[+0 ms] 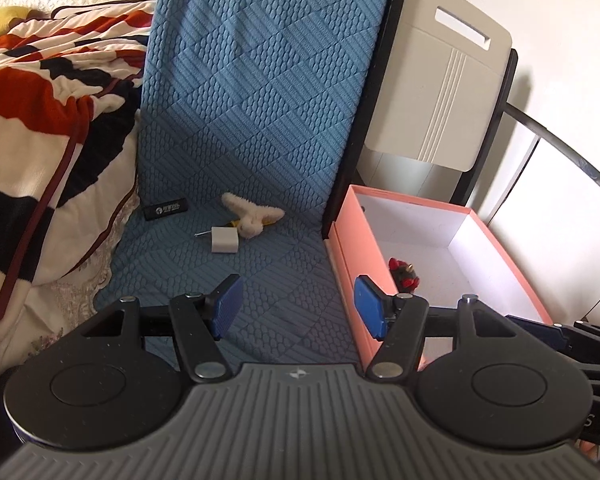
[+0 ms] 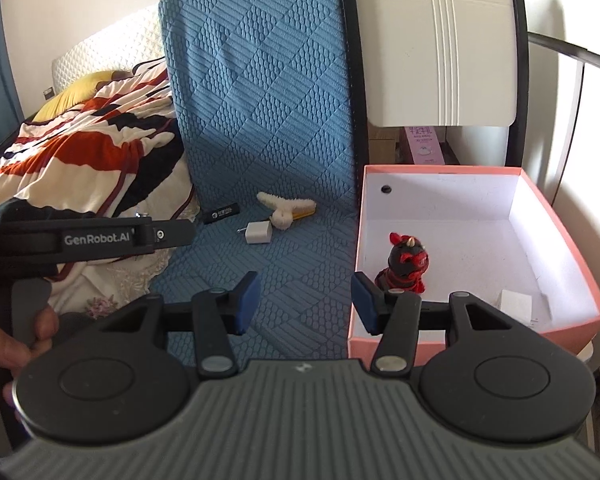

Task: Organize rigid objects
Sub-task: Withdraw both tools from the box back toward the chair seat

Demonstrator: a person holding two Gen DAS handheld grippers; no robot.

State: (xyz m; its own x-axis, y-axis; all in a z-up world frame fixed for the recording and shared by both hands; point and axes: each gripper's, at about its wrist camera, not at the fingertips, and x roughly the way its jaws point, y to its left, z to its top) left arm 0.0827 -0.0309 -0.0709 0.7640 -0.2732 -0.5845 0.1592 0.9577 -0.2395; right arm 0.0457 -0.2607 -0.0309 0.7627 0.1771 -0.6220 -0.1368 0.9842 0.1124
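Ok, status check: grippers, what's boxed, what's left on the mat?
Left gripper and right gripper open, empty. Red figurine in pink box. White charger and fuzzy clip on blue mat, unobstructed.

On the mat (image 2: 260,128) ahead of me, the charger plug (image 2: 259,233) lies just before the hair claw (image 2: 286,207). Right of them, the box (image 2: 560,216) holds the figurine (image 2: 406,262) near its left wall.

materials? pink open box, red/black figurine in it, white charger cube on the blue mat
Pink open box: looks like cardboard, matte pink outside, white paper lining, thin straight walls.
Red and black figurine: probably hard plastic or resin, slightly glossy with moulded detail.
White charger cube: smooth moulded plastic, satin finish; thin metal prong protrudes on one side.
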